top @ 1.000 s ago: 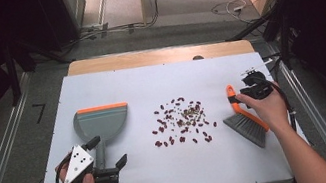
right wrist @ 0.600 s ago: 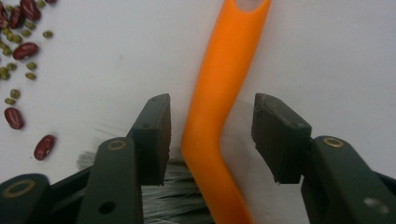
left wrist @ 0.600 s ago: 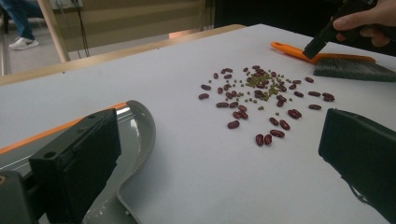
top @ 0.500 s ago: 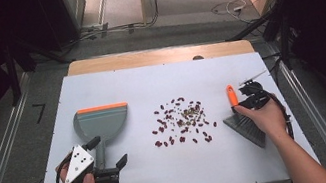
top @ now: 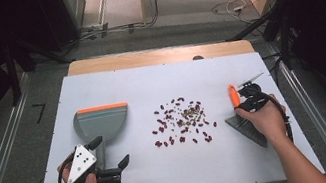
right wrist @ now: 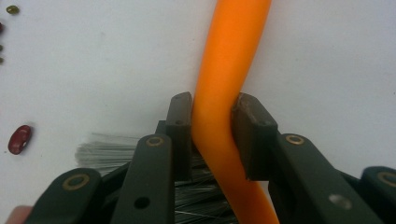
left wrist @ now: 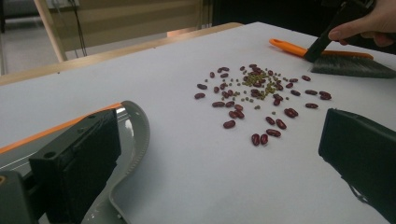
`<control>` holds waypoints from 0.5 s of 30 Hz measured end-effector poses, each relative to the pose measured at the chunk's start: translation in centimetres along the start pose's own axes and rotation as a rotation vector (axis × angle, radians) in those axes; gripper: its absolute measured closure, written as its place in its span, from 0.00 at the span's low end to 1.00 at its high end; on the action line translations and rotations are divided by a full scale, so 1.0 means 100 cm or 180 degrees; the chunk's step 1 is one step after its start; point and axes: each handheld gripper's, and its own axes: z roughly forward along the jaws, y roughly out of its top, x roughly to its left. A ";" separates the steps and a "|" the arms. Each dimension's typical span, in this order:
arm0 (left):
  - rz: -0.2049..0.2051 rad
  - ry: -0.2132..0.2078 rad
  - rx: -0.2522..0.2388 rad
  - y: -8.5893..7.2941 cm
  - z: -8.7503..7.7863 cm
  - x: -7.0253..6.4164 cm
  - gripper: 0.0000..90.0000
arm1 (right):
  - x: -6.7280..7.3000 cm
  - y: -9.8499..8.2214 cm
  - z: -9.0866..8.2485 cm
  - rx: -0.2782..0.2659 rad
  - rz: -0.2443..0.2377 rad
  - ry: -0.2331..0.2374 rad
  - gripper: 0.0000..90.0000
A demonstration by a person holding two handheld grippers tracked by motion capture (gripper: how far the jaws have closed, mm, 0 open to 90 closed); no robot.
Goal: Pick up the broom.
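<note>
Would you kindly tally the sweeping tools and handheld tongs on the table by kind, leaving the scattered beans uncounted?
Dustpan: 1
Brush: 1
Tongs: 2, the left tongs open beside the dustpan, the right tongs shut on the brush's orange handle
Total: 4
The beans lie between the tools, too small and numerous to count surely.

Lab-like recording space, white table [top: 99, 87], floor cables [top: 227, 7], dark surrounds

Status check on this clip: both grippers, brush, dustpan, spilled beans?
Right gripper shut on brush handle. Left gripper open beside dustpan, holding nothing. Beans scattered mid-table, unswept. Nothing in the way.
</note>
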 end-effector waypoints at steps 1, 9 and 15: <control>0.0008 -0.0007 0.0001 0.000 0.000 -0.001 0.00 | 0.000 -0.001 0.000 -0.0022 0.0020 0.0023 0.75; 0.0017 -0.0006 0.0003 0.001 0.001 -0.002 0.00 | 0.004 -0.020 -0.007 -0.0487 -0.0140 -0.0001 0.75; 0.0030 -0.0015 -0.0017 0.002 0.001 -0.005 0.00 | -0.003 -0.041 -0.026 -0.1071 -0.0033 0.0178 0.76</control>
